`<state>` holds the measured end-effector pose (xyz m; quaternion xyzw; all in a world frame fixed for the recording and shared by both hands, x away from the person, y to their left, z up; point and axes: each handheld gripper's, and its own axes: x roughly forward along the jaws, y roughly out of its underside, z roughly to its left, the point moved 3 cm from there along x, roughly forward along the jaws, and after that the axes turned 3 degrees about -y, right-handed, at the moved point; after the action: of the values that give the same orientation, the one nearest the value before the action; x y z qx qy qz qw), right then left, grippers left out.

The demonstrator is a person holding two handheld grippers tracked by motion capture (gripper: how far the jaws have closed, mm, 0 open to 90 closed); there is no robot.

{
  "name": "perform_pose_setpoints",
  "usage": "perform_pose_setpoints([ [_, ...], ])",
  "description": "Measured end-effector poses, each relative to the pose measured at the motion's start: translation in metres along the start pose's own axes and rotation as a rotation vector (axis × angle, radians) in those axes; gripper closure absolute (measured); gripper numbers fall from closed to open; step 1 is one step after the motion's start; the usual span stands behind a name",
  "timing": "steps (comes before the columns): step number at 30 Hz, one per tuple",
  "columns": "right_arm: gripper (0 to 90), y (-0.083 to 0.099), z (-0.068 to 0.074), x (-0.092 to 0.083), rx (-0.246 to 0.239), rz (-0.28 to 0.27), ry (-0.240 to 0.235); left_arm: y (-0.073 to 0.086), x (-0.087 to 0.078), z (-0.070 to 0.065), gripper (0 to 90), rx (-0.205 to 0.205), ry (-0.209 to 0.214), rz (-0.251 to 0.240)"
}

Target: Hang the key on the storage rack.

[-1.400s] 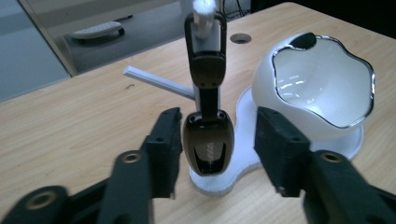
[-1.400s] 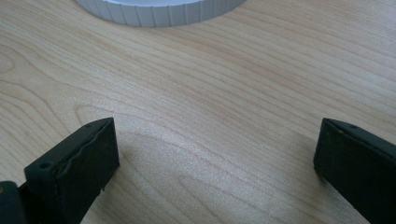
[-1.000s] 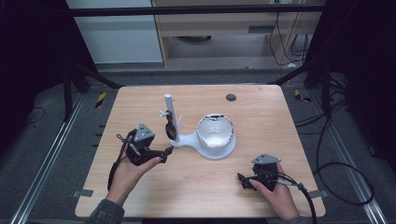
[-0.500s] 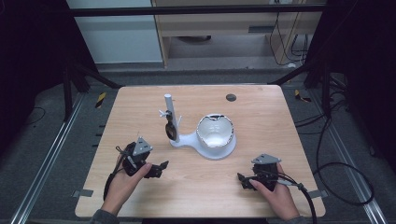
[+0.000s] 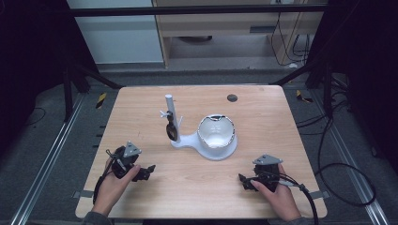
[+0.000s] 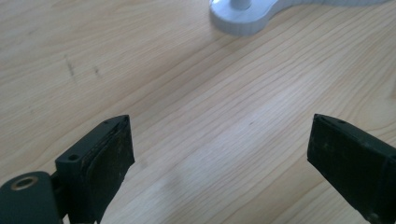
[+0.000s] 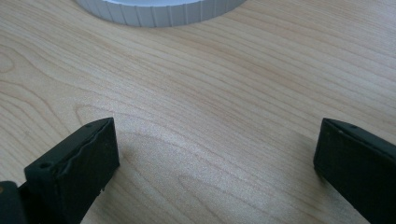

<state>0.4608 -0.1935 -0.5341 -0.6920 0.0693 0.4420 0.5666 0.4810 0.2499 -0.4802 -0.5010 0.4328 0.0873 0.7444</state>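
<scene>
A white stand point(image 5: 187, 140) sits mid-table, with an upright post point(image 5: 170, 110) and a round white bowl point(image 5: 216, 133) on its base. A black loop point(image 5: 172, 130) hangs on the post. My left gripper point(image 5: 146, 171) rests low at the table's front left, well clear of the stand, its tips pointing right. Its jaws have just been opening and stand wide point(image 6: 219, 123) over bare wood, with the stand's foot point(image 6: 243, 23) far ahead. My right gripper point(image 5: 244, 180) lies at the front right, open point(image 7: 215, 125) with nothing between its fingers, facing the bowl's ribbed base point(image 7: 159, 11).
A small dark round disc point(image 5: 232, 98) lies on the wooden table point(image 5: 263, 117) near its far edge. A cable point(image 5: 309, 206) trails off the front right corner. Black frame bars point(image 5: 84, 75) stand beside the table's back corners.
My left gripper has drawn back from beside the stand toward the front left edge and sunk to the tabletop. The right gripper has kept still.
</scene>
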Motion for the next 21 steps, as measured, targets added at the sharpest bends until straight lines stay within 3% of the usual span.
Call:
perform_pose_setpoints([
  [3,0.5,0.0,0.0,0.0,0.0,0.0,0.0,0.008,0.001,0.011,6.6,-0.009,-0.028,0.021],
  [11,0.5,0.0,0.0,0.0,0.001,0.0,0.0,0.027,0.002,0.037,6.6,-0.08,-0.067,0.029],
  [21,0.5,0.0,0.0,0.0,0.0,0.0,0.001,0.034,0.017,0.051,6.4,-0.109,-0.072,0.035],
])
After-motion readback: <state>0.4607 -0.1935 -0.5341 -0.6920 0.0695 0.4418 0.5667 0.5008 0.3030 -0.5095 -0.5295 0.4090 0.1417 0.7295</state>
